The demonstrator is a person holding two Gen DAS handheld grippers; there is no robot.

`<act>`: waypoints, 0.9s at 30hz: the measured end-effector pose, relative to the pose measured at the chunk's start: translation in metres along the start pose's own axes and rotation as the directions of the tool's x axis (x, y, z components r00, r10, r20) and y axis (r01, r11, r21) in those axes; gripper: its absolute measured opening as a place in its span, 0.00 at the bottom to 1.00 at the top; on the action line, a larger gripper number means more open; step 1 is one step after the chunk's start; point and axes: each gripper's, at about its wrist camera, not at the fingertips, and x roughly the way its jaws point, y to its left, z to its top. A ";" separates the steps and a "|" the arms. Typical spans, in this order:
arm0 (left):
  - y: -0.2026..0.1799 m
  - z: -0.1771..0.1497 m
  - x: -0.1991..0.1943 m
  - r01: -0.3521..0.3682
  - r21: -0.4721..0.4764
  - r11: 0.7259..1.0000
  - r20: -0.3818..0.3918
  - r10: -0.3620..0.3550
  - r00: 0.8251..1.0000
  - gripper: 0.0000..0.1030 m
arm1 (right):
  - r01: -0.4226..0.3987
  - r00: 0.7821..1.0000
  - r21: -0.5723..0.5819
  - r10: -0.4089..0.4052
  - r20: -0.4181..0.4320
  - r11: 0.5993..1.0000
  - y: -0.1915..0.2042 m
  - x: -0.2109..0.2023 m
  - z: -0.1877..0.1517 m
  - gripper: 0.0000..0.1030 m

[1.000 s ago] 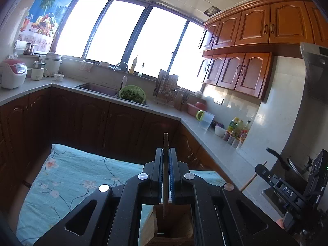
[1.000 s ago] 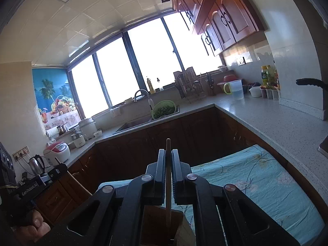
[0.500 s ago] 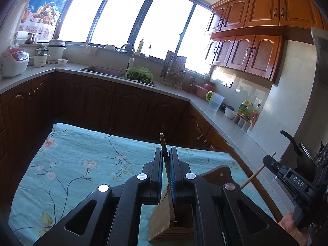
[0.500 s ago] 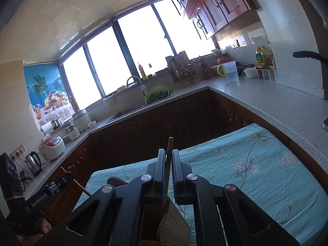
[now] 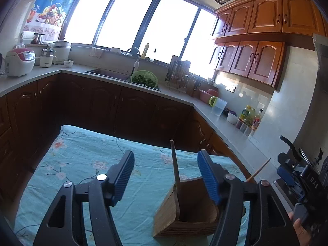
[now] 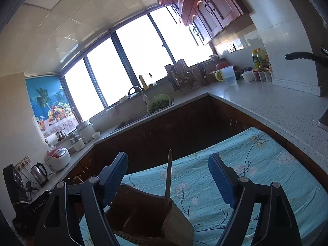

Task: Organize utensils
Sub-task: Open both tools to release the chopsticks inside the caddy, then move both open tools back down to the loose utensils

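Note:
A wooden utensil holder [image 5: 184, 215] stands on the blue floral tablecloth [image 5: 86, 164]. A dark chopstick [image 5: 175, 164] stands upright in it, between the blue pads of my open left gripper [image 5: 166, 176], touching neither. The other gripper's chopstick [image 5: 258, 169] shows at the right of the holder. In the right wrist view the same holder [image 6: 147, 221] sits below my open right gripper [image 6: 168, 180], and a light wooden chopstick [image 6: 168, 176] stands in it, free between the pads. The other gripper's body [image 6: 28, 205] shows at the lower left.
The cloth-covered table [image 6: 256, 174] sits inside a U-shaped kitchen counter [image 5: 180, 100] with dark cabinets. On the counter are a sink with a green colander [image 5: 144, 79], a rice cooker [image 5: 19, 61], a dish rack [image 5: 178, 73], a jug [image 5: 218, 106], and bottles [image 5: 249, 116].
Both grippers have opened and let go of their chopsticks, which now stand in the wooden holder. Both cameras have tilted down, showing more of the table.

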 end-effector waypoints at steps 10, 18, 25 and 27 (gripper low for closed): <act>0.004 -0.038 -0.075 -0.044 -0.008 0.999 0.000 0.044 0.999 0.85 | -0.041 0.999 0.027 0.040 0.016 0.999 -0.005 -0.073 -0.012 0.98; 0.013 -0.080 -0.123 -0.080 -0.012 0.997 -0.095 0.078 0.992 0.85 | 0.027 0.997 0.015 -0.026 -0.072 1.000 -0.019 -0.116 -0.059 0.98; 0.019 -0.099 -0.143 -0.110 -0.020 0.994 -0.191 0.104 0.976 0.85 | 0.097 0.983 0.008 -0.094 -0.156 0.995 -0.038 -0.134 -0.094 0.98; 0.018 -0.102 -0.145 -0.116 -0.024 0.993 -0.211 0.108 0.972 0.85 | 0.106 0.979 0.008 -0.103 -0.177 0.994 -0.043 -0.136 -0.102 0.98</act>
